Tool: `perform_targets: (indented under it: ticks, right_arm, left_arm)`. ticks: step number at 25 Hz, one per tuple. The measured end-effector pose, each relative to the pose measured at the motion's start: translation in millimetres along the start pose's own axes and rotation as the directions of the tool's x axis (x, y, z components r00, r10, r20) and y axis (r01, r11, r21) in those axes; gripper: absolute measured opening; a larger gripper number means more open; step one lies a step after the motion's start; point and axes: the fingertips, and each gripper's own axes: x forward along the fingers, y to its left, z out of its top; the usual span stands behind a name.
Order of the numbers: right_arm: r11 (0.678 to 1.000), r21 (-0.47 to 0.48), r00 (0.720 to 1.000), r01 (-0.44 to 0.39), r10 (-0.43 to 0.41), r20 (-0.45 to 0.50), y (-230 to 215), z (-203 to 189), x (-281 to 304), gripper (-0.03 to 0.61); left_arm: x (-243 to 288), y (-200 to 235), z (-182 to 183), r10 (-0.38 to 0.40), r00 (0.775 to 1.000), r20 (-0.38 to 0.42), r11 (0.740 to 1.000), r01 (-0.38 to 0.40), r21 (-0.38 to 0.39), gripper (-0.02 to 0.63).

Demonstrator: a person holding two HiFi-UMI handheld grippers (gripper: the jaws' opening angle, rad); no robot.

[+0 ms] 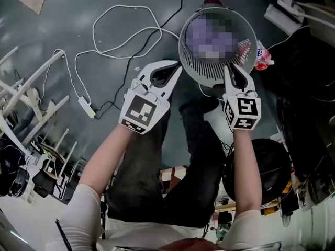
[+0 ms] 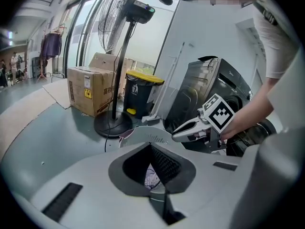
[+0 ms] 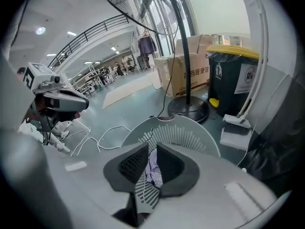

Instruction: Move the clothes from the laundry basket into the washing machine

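Note:
A round white slatted laundry basket (image 1: 194,69) stands on the grey floor with purple clothes (image 1: 212,35) inside. My left gripper (image 1: 177,68) points at its near left rim, and its tips meet with nothing held. At the near right rim, my right gripper (image 1: 229,69) has its pads a narrow slit apart and empty. In the left gripper view the left gripper (image 2: 151,149) looks over the basket (image 2: 143,136) at a dark front-loading washing machine (image 2: 209,85). Through the right gripper (image 3: 153,149) a lilac cloth (image 3: 155,168) shows in the basket (image 3: 186,132).
A fan stand (image 2: 113,123), a cardboard box (image 2: 90,89) and a yellow-lidded bin (image 2: 140,92) stand beyond the basket. A white cable (image 1: 115,35) loops over the floor on the left, near a white rack (image 1: 26,103). The person's dark-trousered legs (image 1: 199,140) are just behind the grippers.

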Motion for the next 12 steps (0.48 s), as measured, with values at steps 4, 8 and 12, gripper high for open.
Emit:
perform_targets:
  ticks: [4,8,12]
  right_arm:
    - [0.999,-0.031,0.999,-0.023,0.022,-0.03,-5,-15,35,0.078]
    - [0.995,-0.088,0.996,-0.043,0.035,-0.087,-13,-31,61,0.085]
    - [0.976,-0.198,0.987,-0.086,0.057,-0.149,-28,-44,84,0.094]
  left_arm:
    - [17,11,-16,0.005,1.0,0.002,1.0,-0.005,0.009,0.006]
    - [37,20,-27,-0.01,1.0,0.002,1.0,0.01,0.027,0.005]
    - [57,27,-29,-0.045,0.999,0.012,0.998,0.045,0.054,0.005]
